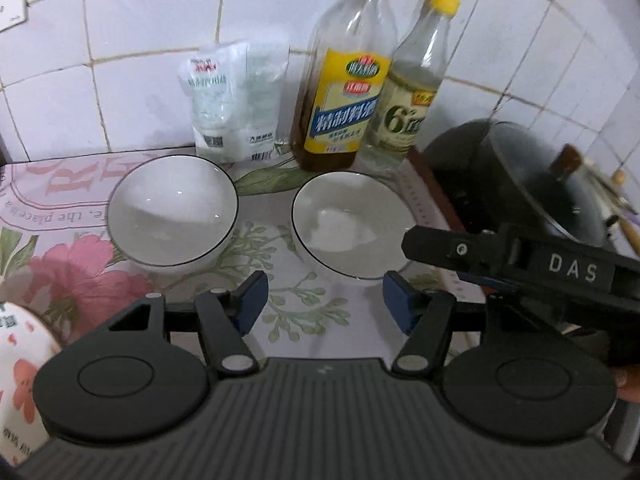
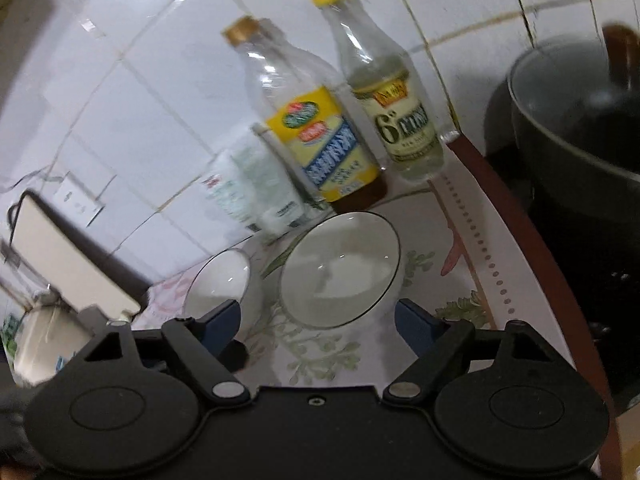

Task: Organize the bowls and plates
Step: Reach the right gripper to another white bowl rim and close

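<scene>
Two white bowls with thin black rims stand side by side on a floral tablecloth. In the left wrist view the left bowl (image 1: 174,210) and the right bowl (image 1: 352,224) lie just beyond my open, empty left gripper (image 1: 324,300). The right gripper's black body (image 1: 520,264) reaches in from the right, beside the right bowl's rim. In the right wrist view my right gripper (image 2: 318,320) is open and empty, with the right bowl (image 2: 340,268) just ahead between its blue pads and the left bowl (image 2: 218,286) further left. A floral plate (image 1: 20,368) shows at the lower left.
Against the tiled wall stand a yellow-labelled bottle (image 1: 340,92), a smaller clear bottle (image 1: 408,92) and a white bag (image 1: 232,100). A black wok with a glass lid (image 1: 532,184) sits on the right, past the table edge. A white box (image 2: 68,264) stands at far left.
</scene>
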A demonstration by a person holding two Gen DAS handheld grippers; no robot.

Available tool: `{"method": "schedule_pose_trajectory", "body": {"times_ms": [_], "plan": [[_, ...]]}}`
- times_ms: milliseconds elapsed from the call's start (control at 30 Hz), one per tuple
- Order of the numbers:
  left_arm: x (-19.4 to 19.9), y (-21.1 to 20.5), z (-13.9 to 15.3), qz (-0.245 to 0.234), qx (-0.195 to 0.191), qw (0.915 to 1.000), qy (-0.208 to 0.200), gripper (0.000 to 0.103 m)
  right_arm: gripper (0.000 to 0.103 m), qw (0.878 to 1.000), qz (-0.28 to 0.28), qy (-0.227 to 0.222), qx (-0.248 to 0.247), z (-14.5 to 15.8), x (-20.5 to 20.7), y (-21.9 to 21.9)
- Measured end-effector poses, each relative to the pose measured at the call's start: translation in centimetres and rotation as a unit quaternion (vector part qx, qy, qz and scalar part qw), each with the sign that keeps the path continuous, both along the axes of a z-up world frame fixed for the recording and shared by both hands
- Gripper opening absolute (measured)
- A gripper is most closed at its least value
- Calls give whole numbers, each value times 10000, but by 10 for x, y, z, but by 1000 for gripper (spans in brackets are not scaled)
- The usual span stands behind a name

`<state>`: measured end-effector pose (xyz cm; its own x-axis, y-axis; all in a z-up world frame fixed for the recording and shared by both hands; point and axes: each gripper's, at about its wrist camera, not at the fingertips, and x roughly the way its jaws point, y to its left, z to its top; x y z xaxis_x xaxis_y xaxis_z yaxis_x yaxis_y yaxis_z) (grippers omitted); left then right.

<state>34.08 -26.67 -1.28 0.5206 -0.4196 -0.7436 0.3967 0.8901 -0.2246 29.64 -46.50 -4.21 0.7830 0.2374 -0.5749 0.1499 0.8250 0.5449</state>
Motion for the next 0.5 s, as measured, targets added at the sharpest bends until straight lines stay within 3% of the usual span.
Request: {"method": "schedule_pose_trajectory", "body": {"times_ms": [167, 500], "plan": [[22, -18, -19, 116, 137, 9998, 97, 58, 81, 9995, -263, 139, -101, -18, 23, -12], [51, -27, -41, 295, 244, 9991, 198, 35, 49, 9988, -266, 207, -358, -45, 52, -20]]}}
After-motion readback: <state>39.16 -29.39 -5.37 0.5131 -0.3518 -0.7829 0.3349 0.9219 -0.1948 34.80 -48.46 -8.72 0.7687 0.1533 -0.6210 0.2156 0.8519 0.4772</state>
